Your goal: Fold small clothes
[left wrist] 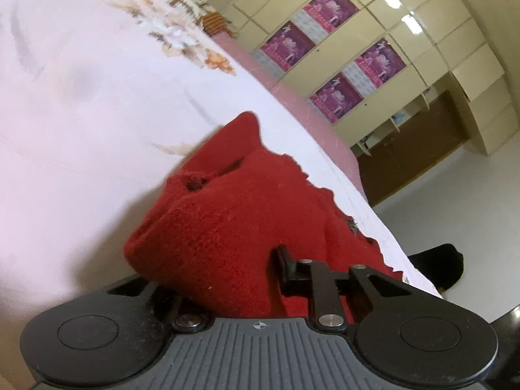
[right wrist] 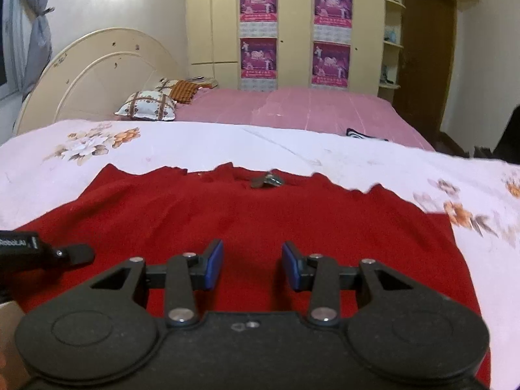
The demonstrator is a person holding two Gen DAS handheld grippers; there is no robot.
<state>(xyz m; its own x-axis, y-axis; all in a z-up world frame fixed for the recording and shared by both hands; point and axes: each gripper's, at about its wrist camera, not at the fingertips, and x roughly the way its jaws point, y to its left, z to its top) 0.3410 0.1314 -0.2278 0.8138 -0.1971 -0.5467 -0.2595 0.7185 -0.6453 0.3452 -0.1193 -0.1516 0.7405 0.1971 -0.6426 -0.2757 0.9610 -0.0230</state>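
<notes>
1. Currently the red knitted garment (right wrist: 247,227) lay spread on the white floral bedsheet (right wrist: 292,149), scalloped edge at the far side, a small metallic ornament (right wrist: 268,180) near that edge.
2. Left gripper (left wrist: 260,279) was clenched on a bunch of the red knit: fabric draped over and between the fingers, one finger (left wrist: 286,263) visible, the other buried under cloth. In the left wrist view the gathered part rose off the sheet in a peak.
3. Right gripper (right wrist: 253,265) was released, blue pads (right wrist: 214,265) apart with only flat knit below them. Whether it touched the fabric, I could not tell.
4. Left gripper tip (right wrist: 74,253) showed at the garment's left edge in the right wrist view, so the grip looked like a side or sleeve area.
5. Judgement: first fold in progress, left side to be carried over the body.
6. Doing it well:
   - Keep the left grip firm; knit is stretchy and heavy, so it may slip or drag the whole piece.
   - Right gripper should pin the flat middle along the intended crease.
   - Lift enough to clear, move across, lay down without bunching.
   - Align edges with the scalloped hem before letting go.
7. Risk: the ornament could snag the knit.
</notes>
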